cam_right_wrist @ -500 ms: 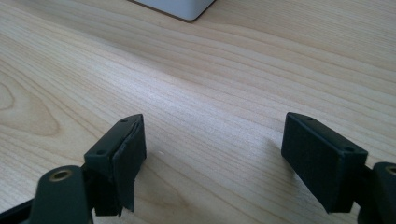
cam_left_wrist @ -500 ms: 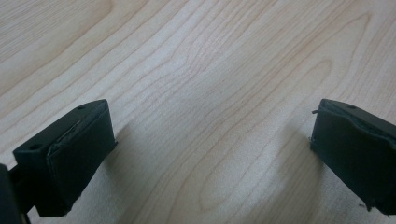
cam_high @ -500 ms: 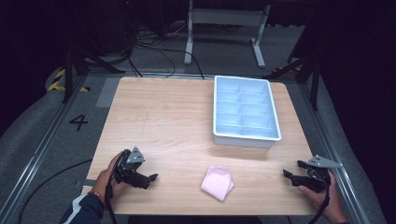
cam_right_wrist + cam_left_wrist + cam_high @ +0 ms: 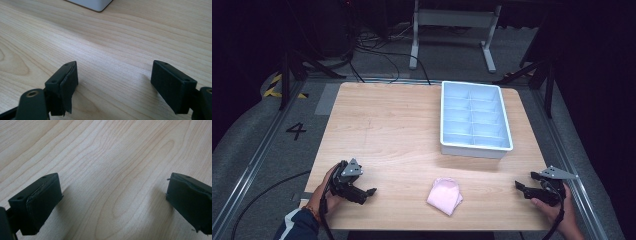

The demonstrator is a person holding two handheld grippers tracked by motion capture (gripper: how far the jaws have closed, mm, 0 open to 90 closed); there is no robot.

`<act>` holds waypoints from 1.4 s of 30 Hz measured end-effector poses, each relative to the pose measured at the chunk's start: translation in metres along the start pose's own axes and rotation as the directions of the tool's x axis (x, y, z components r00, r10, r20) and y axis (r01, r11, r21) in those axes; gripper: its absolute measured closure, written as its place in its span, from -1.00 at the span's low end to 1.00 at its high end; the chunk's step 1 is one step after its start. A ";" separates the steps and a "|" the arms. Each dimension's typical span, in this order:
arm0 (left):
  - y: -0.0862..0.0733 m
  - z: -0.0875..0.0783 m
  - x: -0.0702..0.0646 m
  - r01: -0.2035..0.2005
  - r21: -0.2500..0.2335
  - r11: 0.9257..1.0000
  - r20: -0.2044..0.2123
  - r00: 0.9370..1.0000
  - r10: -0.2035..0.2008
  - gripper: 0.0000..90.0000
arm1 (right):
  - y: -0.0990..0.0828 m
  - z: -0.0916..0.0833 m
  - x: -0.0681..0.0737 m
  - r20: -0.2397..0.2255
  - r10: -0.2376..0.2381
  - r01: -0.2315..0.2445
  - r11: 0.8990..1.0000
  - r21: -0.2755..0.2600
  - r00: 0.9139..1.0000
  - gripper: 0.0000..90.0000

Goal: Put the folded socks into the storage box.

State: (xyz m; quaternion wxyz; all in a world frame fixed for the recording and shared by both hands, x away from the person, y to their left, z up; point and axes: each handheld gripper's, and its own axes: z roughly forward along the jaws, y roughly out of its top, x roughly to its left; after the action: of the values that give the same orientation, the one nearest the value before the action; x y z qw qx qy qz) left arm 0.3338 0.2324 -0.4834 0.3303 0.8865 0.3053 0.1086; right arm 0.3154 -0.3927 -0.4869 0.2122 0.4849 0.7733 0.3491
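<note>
A folded pink cloth [image 4: 445,195] lies on the wooden table [image 4: 392,125] near its front edge, between my two grippers. My left gripper [image 4: 371,192] rests low at the front left corner, held in a hand, jaws pointing right toward the cloth. In the left gripper view that gripper [image 4: 113,202] stands open over bare wood. My right gripper [image 4: 518,186] sits at the front right corner, jaws pointing left. In the right gripper view it [image 4: 113,83] is open wide with only table grain between its pads. Both are well apart from the cloth.
A pale blue tray [image 4: 475,145] with several compartments stands at the back right of the table; its corner [image 4: 93,5] shows in the right gripper view. Metal rails, cables and a frame stand on the floor around the table.
</note>
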 end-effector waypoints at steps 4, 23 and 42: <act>0.000 0.000 0.000 -0.002 -0.001 1.000 0.000 1.000 0.002 -1.00 | 0.002 -0.001 0.000 0.001 -0.015 0.015 1.000 0.013 1.000 -0.37; 0.000 0.000 0.000 0.010 -0.002 1.000 -0.003 1.000 -0.010 -0.99 | 0.036 -0.011 0.054 -0.183 -0.212 0.200 0.976 -0.081 0.960 -0.35; 0.000 0.000 0.000 0.017 0.000 1.000 -0.007 1.000 -0.017 -1.00 | 0.058 -0.009 0.097 -0.282 -0.332 0.313 0.943 -0.111 0.900 -0.31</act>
State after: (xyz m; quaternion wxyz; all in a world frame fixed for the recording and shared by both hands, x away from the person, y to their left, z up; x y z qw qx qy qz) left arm 0.3333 0.2322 -0.4837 0.3304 0.8834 0.3141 0.1087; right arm 0.3017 -0.2921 -0.4370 0.1637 0.2856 0.8545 0.4019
